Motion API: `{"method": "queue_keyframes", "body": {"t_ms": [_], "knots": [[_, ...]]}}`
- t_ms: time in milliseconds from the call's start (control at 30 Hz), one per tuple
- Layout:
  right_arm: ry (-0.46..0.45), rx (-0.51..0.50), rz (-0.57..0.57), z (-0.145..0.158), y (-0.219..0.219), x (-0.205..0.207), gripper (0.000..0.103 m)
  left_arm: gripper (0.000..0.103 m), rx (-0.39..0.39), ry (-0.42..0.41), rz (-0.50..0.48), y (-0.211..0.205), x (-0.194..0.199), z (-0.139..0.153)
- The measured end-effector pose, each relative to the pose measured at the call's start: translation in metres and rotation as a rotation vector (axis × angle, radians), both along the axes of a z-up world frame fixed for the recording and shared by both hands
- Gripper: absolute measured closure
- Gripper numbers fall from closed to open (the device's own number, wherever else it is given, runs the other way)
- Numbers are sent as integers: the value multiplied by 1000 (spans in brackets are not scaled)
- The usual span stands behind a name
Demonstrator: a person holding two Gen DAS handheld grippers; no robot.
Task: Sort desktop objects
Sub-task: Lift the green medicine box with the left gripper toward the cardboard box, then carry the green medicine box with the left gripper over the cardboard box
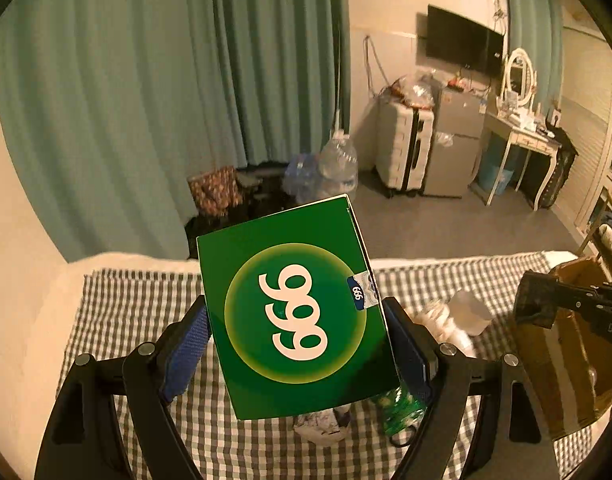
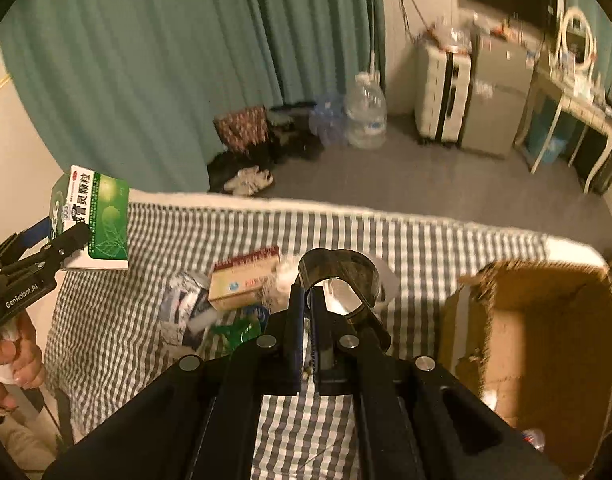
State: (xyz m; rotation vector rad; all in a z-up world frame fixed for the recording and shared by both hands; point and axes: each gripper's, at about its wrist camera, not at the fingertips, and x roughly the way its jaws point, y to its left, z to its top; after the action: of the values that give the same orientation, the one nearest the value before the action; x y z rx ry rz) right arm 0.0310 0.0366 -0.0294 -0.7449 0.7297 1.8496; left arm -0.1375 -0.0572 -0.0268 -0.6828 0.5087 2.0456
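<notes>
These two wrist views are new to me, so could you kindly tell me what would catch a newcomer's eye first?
The green box marked 999 fills the left wrist view, clamped between the left tongs above the checked cloth. In the right wrist view, the right tongs are shut on the rim of a dark round holder. An open cardboard box sits at the cloth's right end.
</notes>
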Motion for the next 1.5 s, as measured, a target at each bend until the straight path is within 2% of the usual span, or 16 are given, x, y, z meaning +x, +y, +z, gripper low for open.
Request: {"method": "queue_keyframes", "body": {"t_ms": [333, 467, 733, 867, 933, 967, 1067, 1133, 1167, 1233, 1267, 1333, 1367, 1433, 1500], "knots": [[-34, 196, 5, 42, -38, -8, 100, 18, 122, 95, -14, -15, 31, 40], [-40, 268, 8, 56, -49, -6, 100, 18, 146, 121, -29, -19, 40, 48], [-74, 320, 5, 61, -55, -3, 100, 18, 160, 131, -33, -18, 51, 52], [-83, 336, -20, 60, -59, 8, 100, 20, 167, 173, -29, -10, 62, 53], [-92, 336, -27, 58, -60, 13, 100, 26, 165, 178, -31, -6, 67, 53], [-97, 336, -32, 58, -60, 16, 100, 39, 163, 178, -33, -4, 70, 53], [-100, 345, -50, 59, -64, 28, 100, 40, 159, 175, -47, 0, 78, 53], [-91, 340, -63, 60, -64, 37, 100, 44, 159, 158, -56, 5, 83, 53], [-88, 335, -69, 60, -65, 41, 100, 51, 154, 146, -67, 8, 85, 52], [-83, 325, -71, 59, -67, 49, 100, 52, 139, 120, -84, 14, 86, 48], [-80, 322, -73, 59, -68, 55, 100, 52, 132, 94, -93, 17, 85, 43], [-75, 320, -81, 57, -72, 64, 100, 36, 82, 61, -80, 20, 79, 28], [-72, 320, -86, 57, -73, 72, 100, 15, 53, 36, -55, 18, 73, 16], [-64, 319, -97, 56, -76, 85, 100, 12, 1, -70, -43, 13, 63, -14], [-63, 327, -108, 56, -79, 97, 100, 12, -100, -143, -90, 8, 68, -51]]}}
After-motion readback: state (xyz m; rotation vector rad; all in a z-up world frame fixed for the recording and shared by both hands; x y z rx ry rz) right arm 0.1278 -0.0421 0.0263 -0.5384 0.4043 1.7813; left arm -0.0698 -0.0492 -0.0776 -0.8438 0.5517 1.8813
